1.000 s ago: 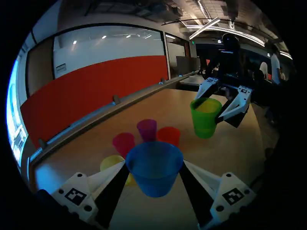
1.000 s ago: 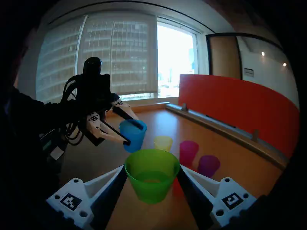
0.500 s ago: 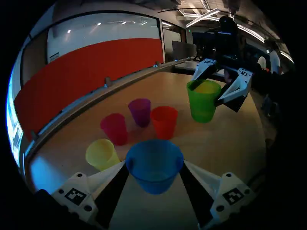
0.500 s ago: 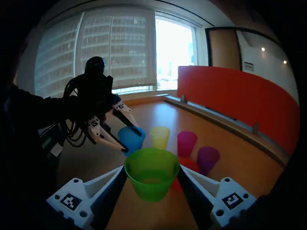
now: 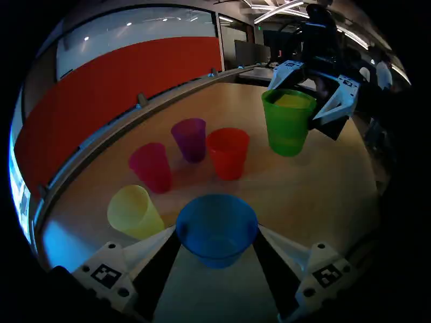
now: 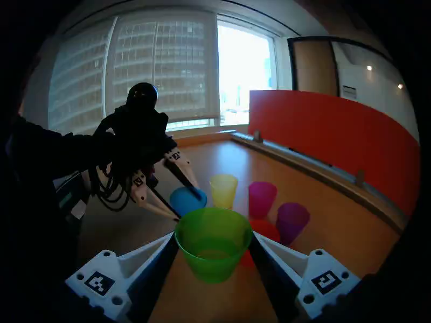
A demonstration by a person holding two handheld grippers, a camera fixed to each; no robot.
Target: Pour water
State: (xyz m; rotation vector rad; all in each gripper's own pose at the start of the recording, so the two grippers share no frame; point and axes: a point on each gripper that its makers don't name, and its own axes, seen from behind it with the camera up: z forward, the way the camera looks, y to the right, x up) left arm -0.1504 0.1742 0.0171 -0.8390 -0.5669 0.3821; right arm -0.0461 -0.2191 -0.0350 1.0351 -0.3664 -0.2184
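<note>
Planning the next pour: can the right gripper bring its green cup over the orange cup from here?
Probably yes. The right gripper is shut on the green cup close beside the orange cup, with nothing between them; the purple cup and pink cup stand beyond it.

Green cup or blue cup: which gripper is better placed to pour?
Right, probably. The right gripper clamps the green cup, which seems to hold liquid; the left gripper holds an empty-looking blue cup.

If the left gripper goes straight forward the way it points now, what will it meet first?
Probably the orange cup, just ahead of the blue cup in the left gripper; height is unclear, so it might pass above.
</note>
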